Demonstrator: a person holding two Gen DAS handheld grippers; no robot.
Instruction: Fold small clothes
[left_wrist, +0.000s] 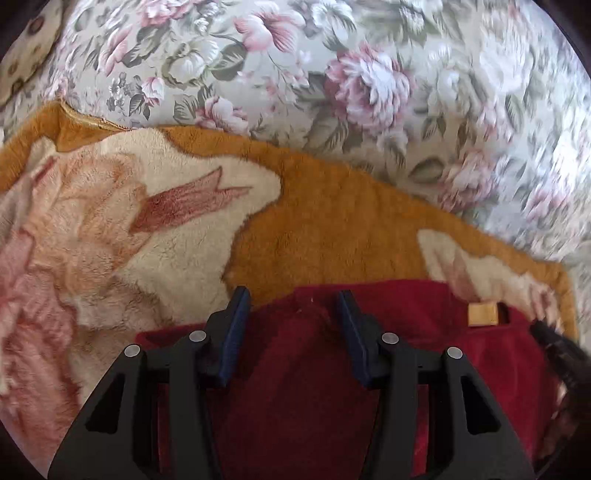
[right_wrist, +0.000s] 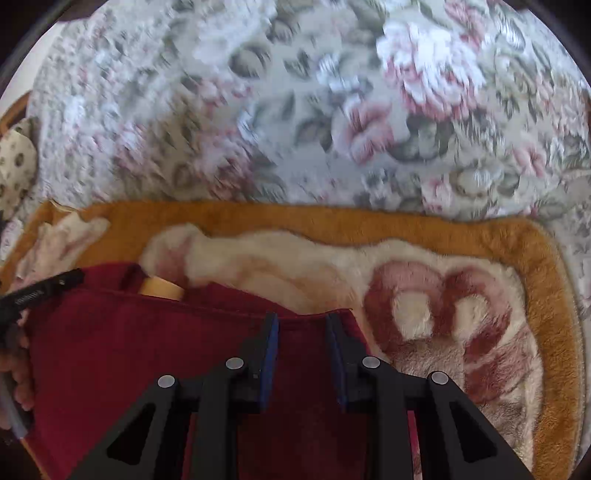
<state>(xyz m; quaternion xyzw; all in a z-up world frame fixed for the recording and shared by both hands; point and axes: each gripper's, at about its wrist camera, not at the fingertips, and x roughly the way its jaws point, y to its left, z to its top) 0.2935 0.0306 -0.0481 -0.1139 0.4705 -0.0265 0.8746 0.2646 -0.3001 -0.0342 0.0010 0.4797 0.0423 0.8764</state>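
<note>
A dark red garment (left_wrist: 295, 369) lies on an orange and cream plush blanket (left_wrist: 332, 221). A tan label (left_wrist: 482, 314) shows at its far edge. My left gripper (left_wrist: 293, 299) is open, its blue-padded fingers spread over the garment's far left edge. In the right wrist view the same red garment (right_wrist: 147, 350) lies on the blanket (right_wrist: 443, 295), with the label (right_wrist: 160, 288) at its far edge. My right gripper (right_wrist: 301, 321) is open over the garment's far right corner. The other gripper's black tip (right_wrist: 48, 286) shows at the left.
A floral bedspread (left_wrist: 332, 74) lies beyond the blanket; it also shows in the right wrist view (right_wrist: 295, 110). A patterned cushion (left_wrist: 26, 62) sits at the far left. A hand (right_wrist: 14, 387) is at the left edge of the right wrist view.
</note>
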